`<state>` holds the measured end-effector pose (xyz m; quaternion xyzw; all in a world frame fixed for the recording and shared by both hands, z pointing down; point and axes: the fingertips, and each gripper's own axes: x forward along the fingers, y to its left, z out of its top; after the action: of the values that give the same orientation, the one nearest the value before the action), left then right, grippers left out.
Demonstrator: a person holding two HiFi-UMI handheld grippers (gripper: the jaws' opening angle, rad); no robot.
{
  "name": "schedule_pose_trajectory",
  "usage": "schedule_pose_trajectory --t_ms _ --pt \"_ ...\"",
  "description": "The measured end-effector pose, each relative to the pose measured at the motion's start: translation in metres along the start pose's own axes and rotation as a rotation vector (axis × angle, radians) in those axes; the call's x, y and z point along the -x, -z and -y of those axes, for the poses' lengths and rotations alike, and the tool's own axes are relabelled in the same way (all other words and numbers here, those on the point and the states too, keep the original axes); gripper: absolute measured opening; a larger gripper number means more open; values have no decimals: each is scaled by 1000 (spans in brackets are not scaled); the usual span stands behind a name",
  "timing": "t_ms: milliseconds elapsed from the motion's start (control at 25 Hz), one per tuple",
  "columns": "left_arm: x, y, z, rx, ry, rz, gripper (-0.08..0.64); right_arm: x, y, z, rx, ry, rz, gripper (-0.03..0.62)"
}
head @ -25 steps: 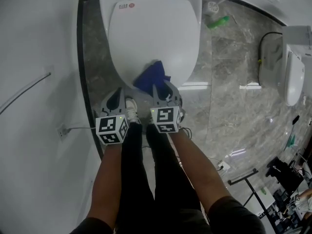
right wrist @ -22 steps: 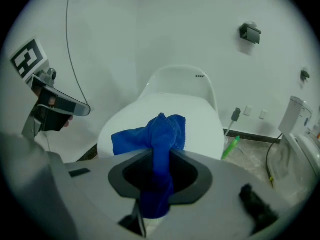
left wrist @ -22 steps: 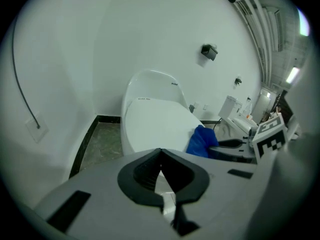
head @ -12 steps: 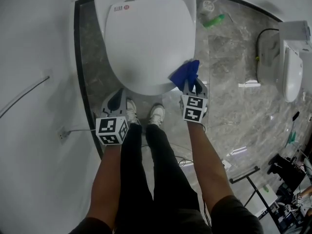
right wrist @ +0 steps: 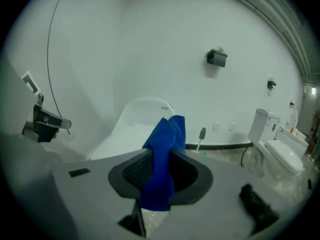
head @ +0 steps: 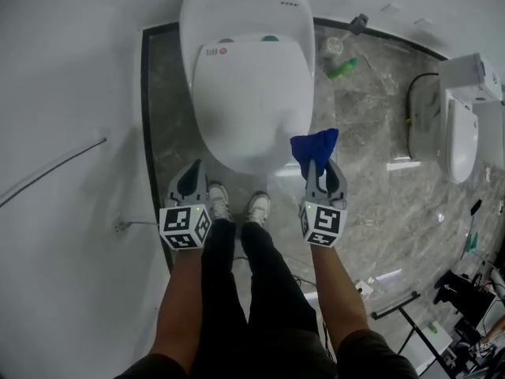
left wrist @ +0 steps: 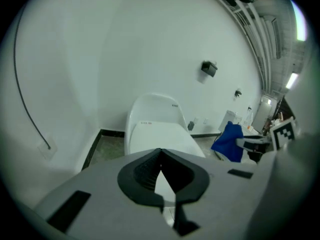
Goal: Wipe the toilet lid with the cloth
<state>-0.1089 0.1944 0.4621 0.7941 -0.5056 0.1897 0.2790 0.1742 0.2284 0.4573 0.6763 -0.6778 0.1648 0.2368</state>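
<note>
A person is standing at the near end of a white toilet [head: 241, 22], shoes [head: 218, 204] pointing toward the bowl, and is holding a claw in each hand. The right claw [head: 317, 166] is gripping a blue cloth [head: 314, 145]. That claw's own view is showing the fabric pinched between the two dark pads, with a bunched end sticking up past the tips and a shorter tail hanging below them.

From the head view, the cloth is sitting just off the near right edge of the toilet lid [head: 252, 105]. It is hanging over the grey marble floor [head: 371, 180] rather than on the lid. The left gripper view is showing it to the right of the toilet and clear of it. The lid is lying shut and flat.

The left claw [head: 196, 166] is hovering at the near left of the bowl, its jaws closed tip to tip with nothing between them. The lid is showing through the small gap behind the tips. Both claws are pointing away from the person and tilting downward.

A white wall [head: 71, 93] is running along the left side. A green bottle [head: 342, 69] is lying on the floor to the right of the toilet, close to the far wall. A second toilet [head: 461, 129] is standing well apart at the right.
</note>
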Motion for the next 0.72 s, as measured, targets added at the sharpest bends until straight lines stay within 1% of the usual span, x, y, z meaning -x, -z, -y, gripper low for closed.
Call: schedule_pose_trajectory --t_ms 80,160,240,360,400,440,560,720 --pt "23 -46 5 14 -6 72 9 25 -58 -15 -28 -27 105 89" --pt "46 -92 14 -3 -1 132 9 47 -118 -34 -29 -70 188 89" --pt "66 -138 27 -62 10 180 11 66 -174 -51 -1 -118 244 88" --pt "87 -192 38 -214 13 220 11 88 -238 -70 54 -158 305 87" --pt "94 -205 39 -252 7 228 11 93 -253 -73 64 -165 318 87" --pt "102 -218 39 -269 -1 236 11 98 -265 -75 68 -172 325 87" --pt "129 -243 46 -245 -7 250 11 118 -290 -74 55 -187 325 87" --pt "145 -273 61 -233 38 277 11 132 -320 -78 71 -184 349 87"
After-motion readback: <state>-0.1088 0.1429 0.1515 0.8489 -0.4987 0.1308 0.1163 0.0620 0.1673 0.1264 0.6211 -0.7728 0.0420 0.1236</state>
